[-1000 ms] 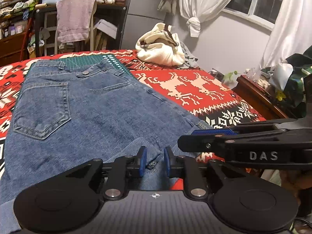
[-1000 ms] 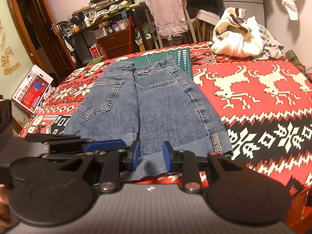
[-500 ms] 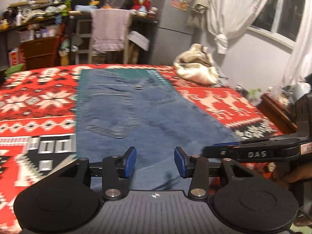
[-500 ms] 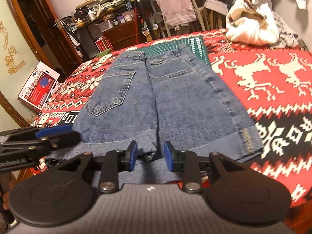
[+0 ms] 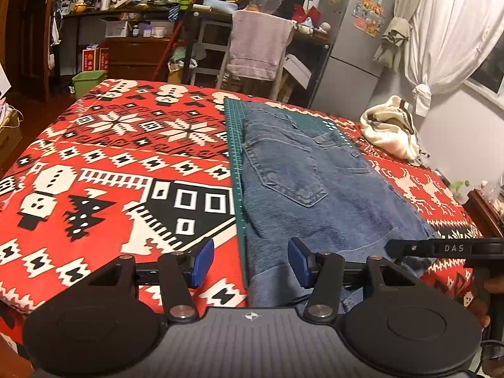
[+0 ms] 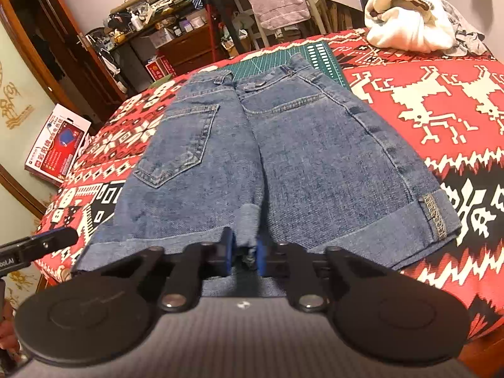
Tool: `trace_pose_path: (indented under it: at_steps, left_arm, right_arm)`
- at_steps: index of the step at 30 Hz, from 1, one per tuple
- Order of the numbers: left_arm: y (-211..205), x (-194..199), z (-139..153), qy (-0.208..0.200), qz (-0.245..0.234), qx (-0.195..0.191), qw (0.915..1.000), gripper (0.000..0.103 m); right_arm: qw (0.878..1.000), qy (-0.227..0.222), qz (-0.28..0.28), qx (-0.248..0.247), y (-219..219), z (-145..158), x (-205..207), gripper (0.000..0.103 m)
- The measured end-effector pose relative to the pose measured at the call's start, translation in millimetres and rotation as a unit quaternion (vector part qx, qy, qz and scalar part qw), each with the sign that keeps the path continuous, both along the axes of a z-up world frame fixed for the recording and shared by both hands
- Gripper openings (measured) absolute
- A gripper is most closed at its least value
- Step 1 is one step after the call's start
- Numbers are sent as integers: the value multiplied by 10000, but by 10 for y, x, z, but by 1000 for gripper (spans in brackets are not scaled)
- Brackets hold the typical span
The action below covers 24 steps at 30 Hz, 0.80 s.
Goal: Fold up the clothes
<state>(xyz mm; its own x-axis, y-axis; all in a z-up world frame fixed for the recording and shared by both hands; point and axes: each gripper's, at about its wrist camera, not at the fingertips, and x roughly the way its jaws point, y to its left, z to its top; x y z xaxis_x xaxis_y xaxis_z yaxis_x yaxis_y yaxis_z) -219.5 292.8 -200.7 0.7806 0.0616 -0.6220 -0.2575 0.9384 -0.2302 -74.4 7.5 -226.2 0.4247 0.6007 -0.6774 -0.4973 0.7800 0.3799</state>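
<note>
Since half a second ago my left tool [image 5: 250, 260] has swung left and spread wide, empty, straddling the left edge of the blue denim shorts [image 5: 318, 195] on the red patterned blanket [image 5: 110, 170]. Right view: my right tool [image 6: 244, 253] pinches narrow on the crotch hem directly ahead; one thin bite could slip when lifted.

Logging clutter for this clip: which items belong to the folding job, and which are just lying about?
Job: denim shorts; right gripper, pinching the hem; left gripper, open.

Lying about: white bundle; pink towel; green bin; cutting mat.
</note>
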Motion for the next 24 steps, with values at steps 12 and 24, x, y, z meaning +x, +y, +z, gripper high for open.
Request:
trace_pose_path:
  at_steps: [12,24]
  left_arm:
    - [-57,-12,124,-144,-260,-108,9995,51]
    - [-262,168,-11,254,-1013,-737,9918,51]
  right_arm:
    - [9935,-809,-421,676,-620,837,105,9]
    - [9923,-190,-1200,224,-1153,177,426,10]
